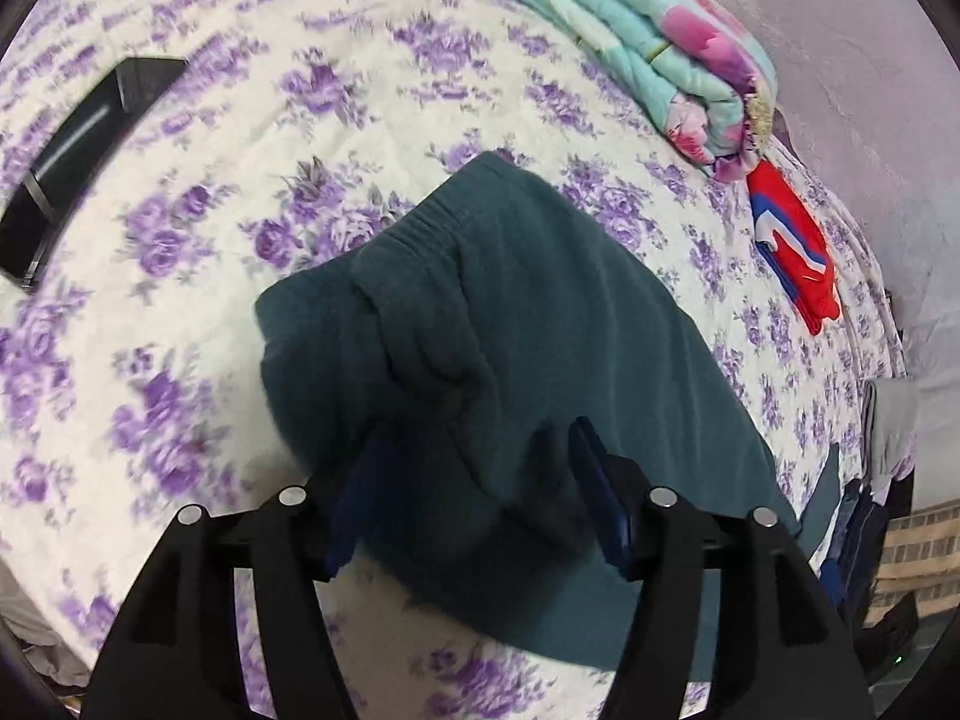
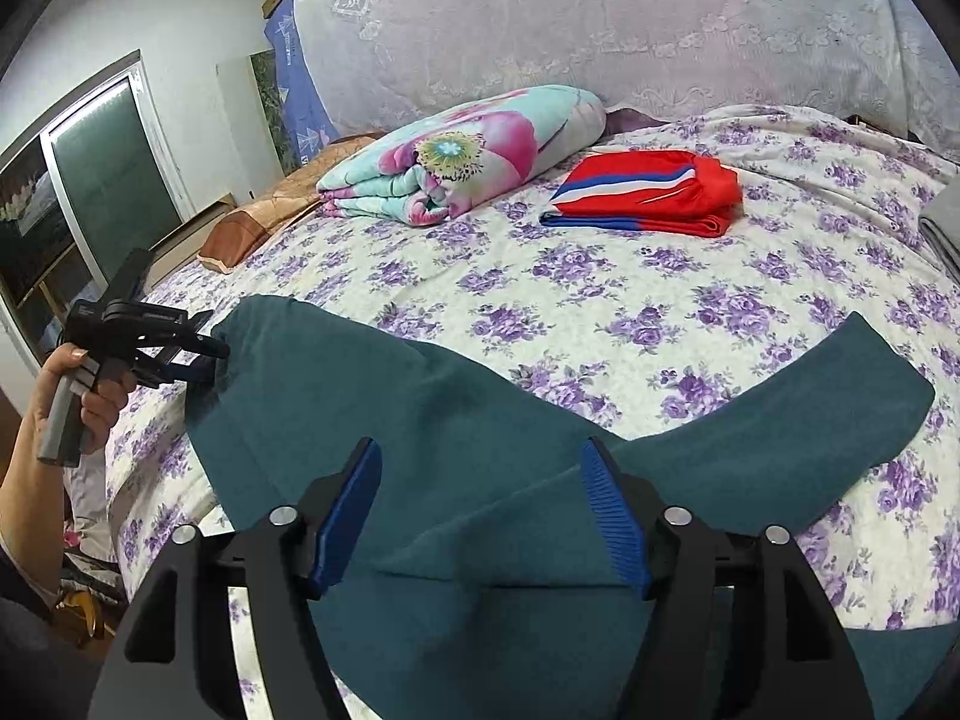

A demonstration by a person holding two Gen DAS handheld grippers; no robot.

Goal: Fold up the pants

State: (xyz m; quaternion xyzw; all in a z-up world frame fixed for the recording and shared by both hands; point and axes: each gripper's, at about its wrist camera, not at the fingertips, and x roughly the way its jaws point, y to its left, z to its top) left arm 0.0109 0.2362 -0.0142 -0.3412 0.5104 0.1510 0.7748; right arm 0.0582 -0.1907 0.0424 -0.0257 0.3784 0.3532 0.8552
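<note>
Dark teal pants (image 1: 540,312) lie spread on a bed with a purple-flowered sheet (image 1: 240,120). In the left wrist view the elastic waistband end is bunched up, and my left gripper (image 1: 474,444) stands open over it, with cloth lying loose between the blue pads. The right wrist view shows the pants (image 2: 420,420) running leftward to that waistband, where a hand holds my left gripper (image 2: 210,360). One leg (image 2: 840,396) splays off to the right. My right gripper (image 2: 480,450) hangs open just above the legs, holding nothing.
A folded floral quilt (image 2: 462,168) and a folded red, white and blue garment (image 2: 648,192) lie toward the head of the bed. A brown pillow (image 2: 264,210) sits at the far left, a black flat object (image 1: 78,162) rests on the sheet, and grey cloth (image 2: 942,222) lies at the right edge.
</note>
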